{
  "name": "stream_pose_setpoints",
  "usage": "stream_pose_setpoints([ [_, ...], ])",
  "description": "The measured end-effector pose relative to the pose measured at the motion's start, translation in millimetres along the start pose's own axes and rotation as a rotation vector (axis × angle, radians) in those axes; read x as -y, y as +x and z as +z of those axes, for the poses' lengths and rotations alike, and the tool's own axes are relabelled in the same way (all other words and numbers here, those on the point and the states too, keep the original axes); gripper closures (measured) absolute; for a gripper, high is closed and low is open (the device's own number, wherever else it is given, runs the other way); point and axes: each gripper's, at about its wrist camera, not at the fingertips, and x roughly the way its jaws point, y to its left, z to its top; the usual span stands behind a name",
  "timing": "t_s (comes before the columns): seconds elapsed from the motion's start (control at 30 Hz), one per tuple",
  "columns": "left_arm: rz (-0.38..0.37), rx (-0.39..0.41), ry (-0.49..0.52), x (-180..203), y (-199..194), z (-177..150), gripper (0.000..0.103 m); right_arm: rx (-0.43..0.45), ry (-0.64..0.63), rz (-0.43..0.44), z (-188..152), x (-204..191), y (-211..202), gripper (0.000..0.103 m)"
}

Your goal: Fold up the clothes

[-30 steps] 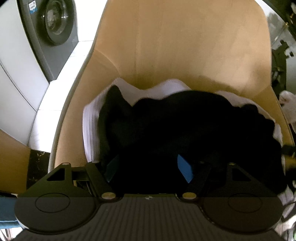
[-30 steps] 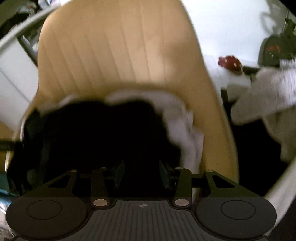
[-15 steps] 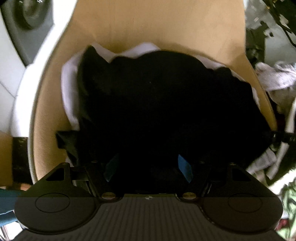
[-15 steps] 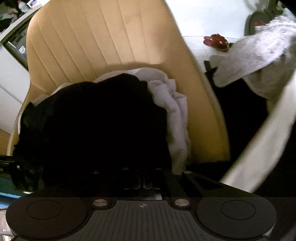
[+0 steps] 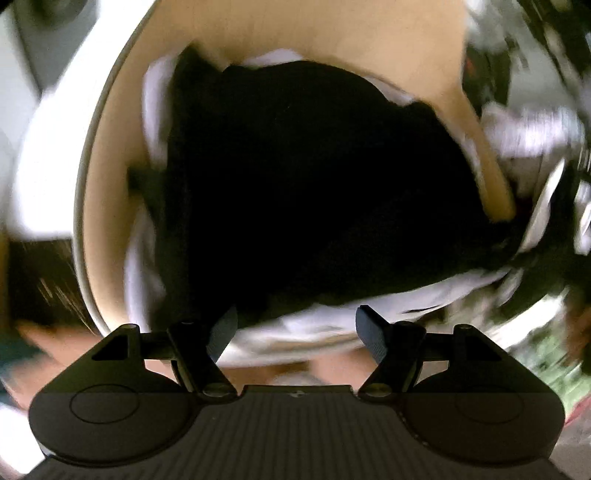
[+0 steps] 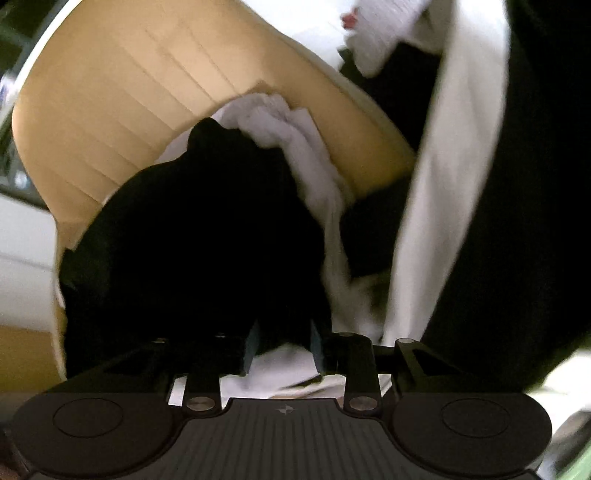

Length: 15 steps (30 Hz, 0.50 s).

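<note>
A black garment point(image 5: 314, 184) lies heaped on a tan chair point(image 5: 332, 33), on top of white clothes point(image 5: 321, 321) whose edges show around it.

Left claw point(image 5: 295, 328): spread wide, nothing between its fingers. The black garment sits just ahead of it and slightly above in its view, with a strip of white cloth between the fingertips and the dark hem.

Right claw point(image 6: 282, 345): partly closed, with the black garment point(image 6: 199, 236) lying in the gap between its fingers; whether it truly pinches the cloth I cannot tell. A bunched white cloth point(image 6: 295, 147) lies ahead and to its right.

The right claw looks nearer to the black cloth. The heap seems to run side to side across the seat, though blur and darkness hide its seams, so which way it points is unclear.
</note>
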Motion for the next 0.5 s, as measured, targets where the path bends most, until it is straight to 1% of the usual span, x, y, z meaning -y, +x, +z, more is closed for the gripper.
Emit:
stream_pose_setpoints([
  [0.1,-0.103,0.024,-0.172,-11.9,1.7,-12.4,0.031,0.015,0.092,0.029,-7.4,8.2,3.5,0.067],
  [0.13,-0.106,0.041,-0.229,-18.2,5.2,-14.5,0.031,0.021,0.124,0.038,-9.3,10.9,4.9,0.063],
  [0.23,-0.107,0.099,-0.394,-38.1,14.4,-19.2,0.031,0.058,0.234,0.054,-7.4,19.3,13.6,0.061],
  [0.27,-0.101,0.122,-0.445,-45.1,16.5,-19.7,0.031,0.073,0.252,0.054,-6.6,20.3,15.2,0.061],
  [0.37,-0.068,0.187,-0.551,-61.5,18.2,-20.4,0.034,0.101,0.246,0.037,-4.5,18.6,22.7,0.061],
  [0.4,-0.068,0.199,-0.584,-65.7,19.9,-20.7,0.040,0.104,0.240,0.028,-4.8,17.3,25.7,0.061],
  [0.43,-0.064,0.205,-0.602,-67.2,21.0,-20.9,0.042,0.106,0.235,0.022,-5.2,15.9,28.2,0.060],
  [0.47,-0.061,0.209,-0.618,-68.4,21.8,-21.0,0.050,0.109,0.235,0.020,-5.8,14.7,27.0,0.060],
  [0.5,-0.052,0.210,-0.618,-66.8,20.0,-20.7,0.063,0.111,0.235,0.018,-6.5,13.5,25.8,0.060],
])
